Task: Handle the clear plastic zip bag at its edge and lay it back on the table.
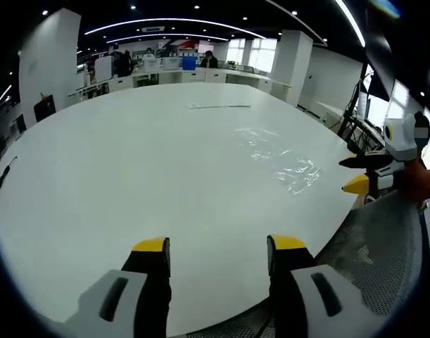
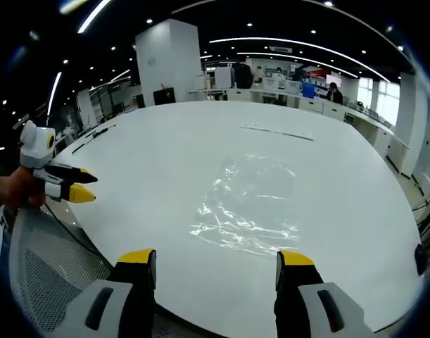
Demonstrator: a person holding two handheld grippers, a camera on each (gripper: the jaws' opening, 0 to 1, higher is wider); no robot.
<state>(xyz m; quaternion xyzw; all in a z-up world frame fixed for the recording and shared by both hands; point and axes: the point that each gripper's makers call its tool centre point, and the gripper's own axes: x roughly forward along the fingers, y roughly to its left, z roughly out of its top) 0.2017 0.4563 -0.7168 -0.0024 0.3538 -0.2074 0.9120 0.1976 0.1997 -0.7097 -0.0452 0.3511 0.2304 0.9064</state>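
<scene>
A clear, crinkled plastic zip bag [image 2: 250,204] lies flat on the white table [image 2: 165,155]; in the left gripper view the bag [image 1: 278,158] lies to the right of centre. My right gripper [image 2: 216,262] is open just short of the bag's near edge, nothing between its jaws. My left gripper [image 1: 218,248] is open over bare table near the front edge, well to the left of the bag. The right gripper [image 1: 357,174] enters the left gripper view from the right, and the left gripper [image 2: 84,186] shows at the left of the right gripper view.
A thin strip [image 1: 218,106] lies on the far part of the table. A grey mesh chair back [image 1: 383,253] sits at the table's near edge. Desks with monitors and people [image 2: 271,77] stand beyond the table, with a white pillar [image 2: 169,60].
</scene>
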